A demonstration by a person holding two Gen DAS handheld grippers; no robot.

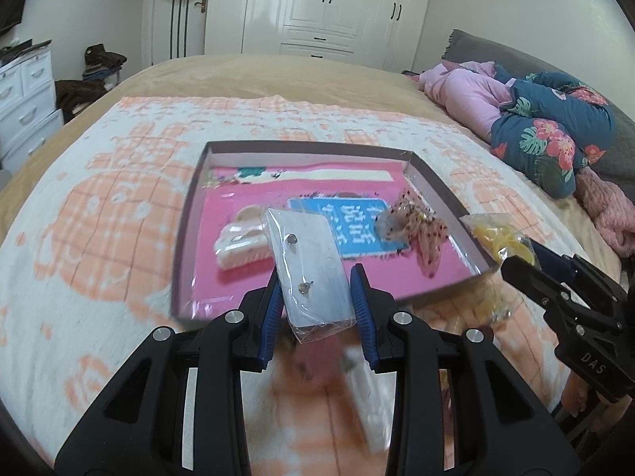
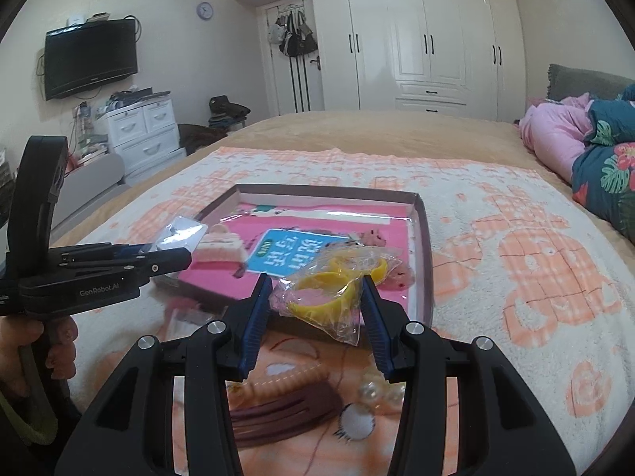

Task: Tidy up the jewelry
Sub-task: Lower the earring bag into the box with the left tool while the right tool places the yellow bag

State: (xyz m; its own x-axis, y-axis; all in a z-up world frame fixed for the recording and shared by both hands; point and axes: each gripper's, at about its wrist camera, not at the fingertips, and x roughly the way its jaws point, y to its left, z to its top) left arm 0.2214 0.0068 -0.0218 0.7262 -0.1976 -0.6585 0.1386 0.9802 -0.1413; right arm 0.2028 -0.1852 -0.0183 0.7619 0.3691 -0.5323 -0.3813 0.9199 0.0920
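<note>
Left wrist view: the left gripper [image 1: 317, 297] is clamping a clear plastic packet holding a white card with 2 stud earrings [image 1: 307, 267], hanging above the near edge of a shallow brown-walled, pink-lined cardboard tray [image 1: 190, 206] lying on the orange-and-white patterned blanket [image 1: 99, 198].

Right wrist view: the right gripper [image 2: 317, 309] is pinching a clear plastic bag of yellow rings [image 2: 333, 285] over the tray's near right corner; a person's hand [image 2: 24, 353] is gripping the other tool at left.
</note>
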